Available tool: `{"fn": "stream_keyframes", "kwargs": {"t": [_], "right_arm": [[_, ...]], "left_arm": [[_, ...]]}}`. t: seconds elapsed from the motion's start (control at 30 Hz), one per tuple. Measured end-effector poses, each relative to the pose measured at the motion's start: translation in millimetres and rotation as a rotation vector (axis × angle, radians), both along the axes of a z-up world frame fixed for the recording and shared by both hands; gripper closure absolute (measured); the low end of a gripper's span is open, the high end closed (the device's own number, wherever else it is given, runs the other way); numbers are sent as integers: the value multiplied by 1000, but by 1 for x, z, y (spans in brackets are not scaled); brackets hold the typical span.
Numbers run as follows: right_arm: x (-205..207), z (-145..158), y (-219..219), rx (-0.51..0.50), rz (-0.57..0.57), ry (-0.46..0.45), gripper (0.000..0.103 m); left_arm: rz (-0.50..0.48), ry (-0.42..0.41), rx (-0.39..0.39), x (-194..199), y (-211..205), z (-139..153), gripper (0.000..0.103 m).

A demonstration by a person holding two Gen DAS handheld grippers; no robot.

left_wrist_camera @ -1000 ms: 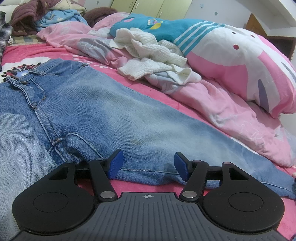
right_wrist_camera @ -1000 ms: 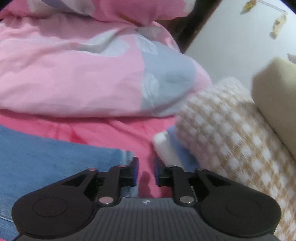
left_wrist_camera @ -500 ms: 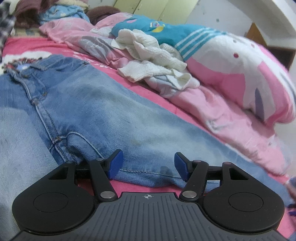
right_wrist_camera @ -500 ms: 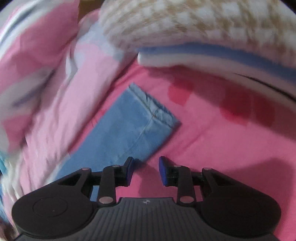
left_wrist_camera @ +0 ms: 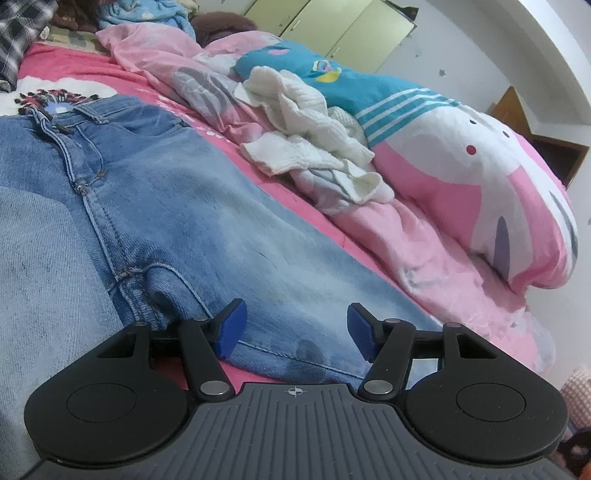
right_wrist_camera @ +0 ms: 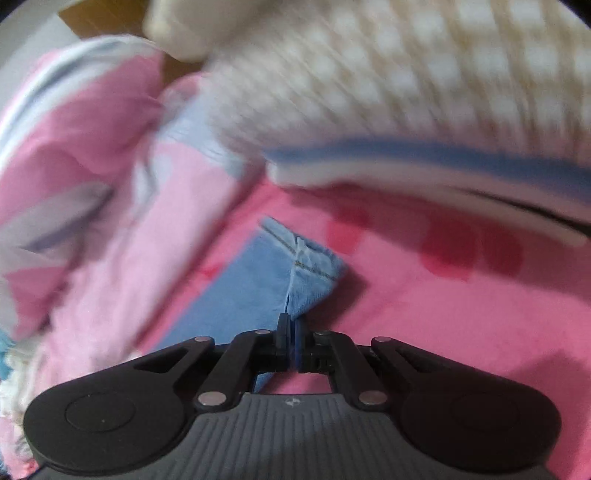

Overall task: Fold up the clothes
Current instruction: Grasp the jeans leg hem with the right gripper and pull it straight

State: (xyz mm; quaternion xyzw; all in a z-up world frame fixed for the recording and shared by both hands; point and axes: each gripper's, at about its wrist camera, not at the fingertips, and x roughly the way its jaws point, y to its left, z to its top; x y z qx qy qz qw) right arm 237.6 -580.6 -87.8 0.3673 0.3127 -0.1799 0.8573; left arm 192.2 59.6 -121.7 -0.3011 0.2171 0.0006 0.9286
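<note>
Jeans (left_wrist_camera: pixel 155 206) lie flat on the pink bed sheet (right_wrist_camera: pixel 424 314), waistband far at the left, one leg running toward the right side of bed. L gripper (left_wrist_camera: pixel 293 326) is just above the inner seam of this leg, near the crotch; its blue pads (left_wrist_camera: pixel 231 326) stand apart w/ nothing between them, not touching the denim as far as I can see. R gripper (right_wrist_camera: pixel 290 332) is at the other end: its jaws have just been closing and are now pressed together on the edge of the leg hem (right_wrist_camera: pixel 310 266), cloth pinched between the fingers. Behind the jeans, a white knitted garment (left_wrist_camera: pixel 310 140) is crumpled on a pink quilt (left_wrist_camera: pixel 424 254), beside a big pink-white-teal pillow (left_wrist_camera: pixel 461 166). Beyond the hem, a checked beige blanket (right_wrist_camera: pixel 424 74) lies over a blue & white layer, blurred. Far back, yellow-green cupboard doors (left_wrist_camera: pixel 332 26).
</note>
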Motion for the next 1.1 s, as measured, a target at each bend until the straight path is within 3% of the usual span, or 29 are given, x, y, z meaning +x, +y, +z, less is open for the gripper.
{"fn": "stream_keyframes", "kwargs": {"t": [0.07,0.13,0.27,0.33,0.4,0.5,0.57,0.7,0.83,0.9,0.97,1.0,1.03,1.1], "right_arm": [[3,-9,-3,-32,-14,20,102],[-2,-12,-9,4,-20,11,101],[-29,1,-22,32,-135,26,86],[-45,12,-19,3,-189,7,85],[-41,29,12,-70,-52,-36,85],[-6,40,96,-140,311,-76,85],[24,34,163,-176,563,-98,86],[76,5,259,-338,823,-93,86],[108,-16,249,-355,841,-102,92],[117,-15,215,-347,724,-90,99],[132,-17,160,-183,585,-70,103],[133,-16,142,-149,492,-52,103],[131,-10,133,-180,411,-36,103],[124,2,141,-210,451,-64,103]], "left_arm": [[0,4,7,1,-1,0,42],[0,6,9,1,-1,0,42],[-1,6,7,1,0,-1,42],[-1,5,7,0,0,-1,42],[-2,5,5,0,0,-1,42],[-3,5,4,0,0,-1,41],[-4,4,3,0,0,-1,41],[-4,1,4,0,0,-2,41],[-5,-1,3,0,0,-3,41],[-6,-2,2,0,1,-3,41],[-6,-3,1,-1,1,-3,41],[-6,-3,2,-1,0,-3,41],[-6,-3,2,-1,1,-3,41],[-6,-3,1,-1,1,-3,41]]}}
